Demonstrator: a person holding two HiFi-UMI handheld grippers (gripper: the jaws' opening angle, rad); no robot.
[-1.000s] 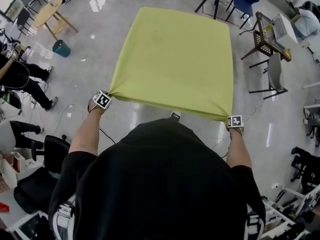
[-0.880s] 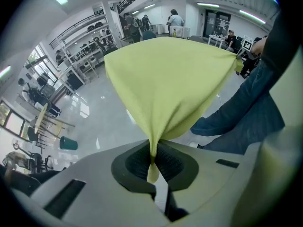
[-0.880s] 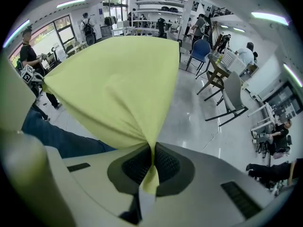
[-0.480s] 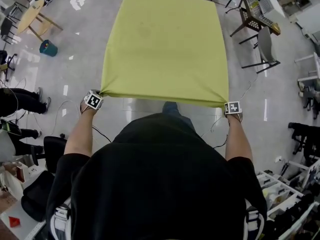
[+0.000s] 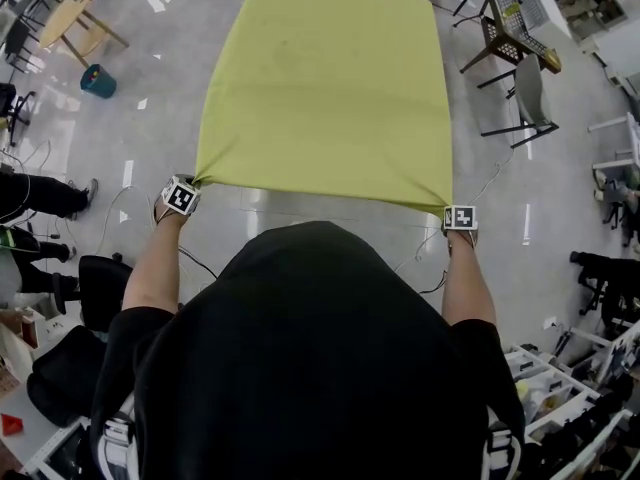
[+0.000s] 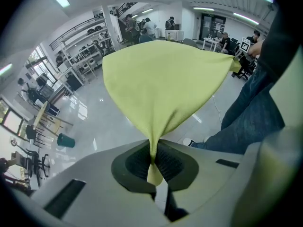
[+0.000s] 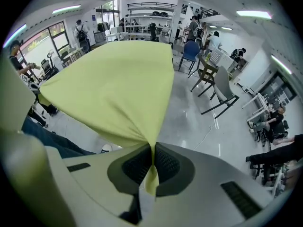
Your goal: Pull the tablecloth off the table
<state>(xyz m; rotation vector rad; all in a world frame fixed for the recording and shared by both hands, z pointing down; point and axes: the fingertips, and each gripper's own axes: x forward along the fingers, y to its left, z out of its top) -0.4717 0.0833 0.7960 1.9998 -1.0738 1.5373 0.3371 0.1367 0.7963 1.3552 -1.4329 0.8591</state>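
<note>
A yellow-green tablecloth [image 5: 325, 83] stretches flat away from me, its near edge pulled taut between my two grippers. My left gripper [image 5: 190, 186] is shut on the near left corner; in the left gripper view the cloth [image 6: 163, 79] funnels down into the pinch of that gripper [image 6: 152, 161]. My right gripper [image 5: 450, 208] is shut on the near right corner, and in the right gripper view the cloth [image 7: 113, 86] narrows into the closed pads of the gripper [image 7: 152, 163]. The table under the cloth is hidden.
Glossy grey floor [image 5: 150, 118] surrounds the cloth. Chairs [image 5: 520, 83] stand at the right, a wooden table [image 5: 75, 18] and a teal bin [image 5: 97, 80] at the upper left. A seated person's legs [image 5: 35, 193] are at the left, cables [image 5: 120, 208] trail on the floor.
The cloth and both grippers have shifted a little in the head view as I moved; the near edge stays taut and both corners remain gripped.
</note>
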